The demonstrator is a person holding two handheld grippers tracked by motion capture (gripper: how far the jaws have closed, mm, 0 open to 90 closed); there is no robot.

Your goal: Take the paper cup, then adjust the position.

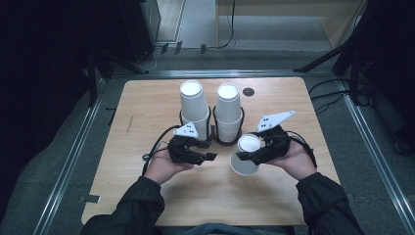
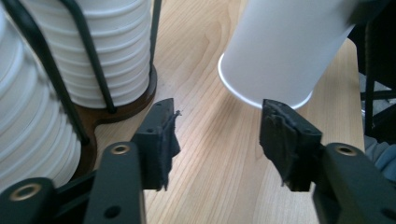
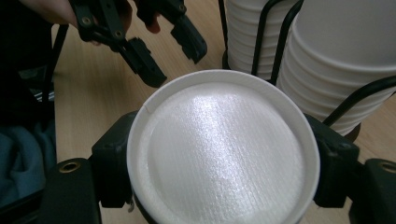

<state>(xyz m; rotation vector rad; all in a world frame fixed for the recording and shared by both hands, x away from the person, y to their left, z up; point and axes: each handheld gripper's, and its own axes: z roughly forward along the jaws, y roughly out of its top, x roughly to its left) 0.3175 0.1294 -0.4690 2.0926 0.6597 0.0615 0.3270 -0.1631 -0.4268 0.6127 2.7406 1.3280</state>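
My right gripper [image 1: 249, 148] is shut on a white paper cup [image 1: 243, 165], held bottom-up and tilted just above the wooden table [image 1: 147, 112]. In the right gripper view the cup's base [image 3: 224, 149] sits between the two black jaws. My left gripper [image 1: 206, 150] hovers left of that cup, open with nothing between its pads [image 2: 161, 140]; ahead of them shows the held cup's rim [image 2: 261, 95]. Two tall stacks of upturned white cups [image 1: 194, 105] [image 1: 228, 110] stand in a black wire holder [image 1: 227, 142] just beyond both grippers.
A small dark round disc [image 1: 248, 91] lies near the table's far edge, right of the stacks. Bare wood stretches left of the holder and toward the near edge. Metal rails [image 1: 73, 152] and stand legs [image 1: 323, 58] surround the table on the grey floor.
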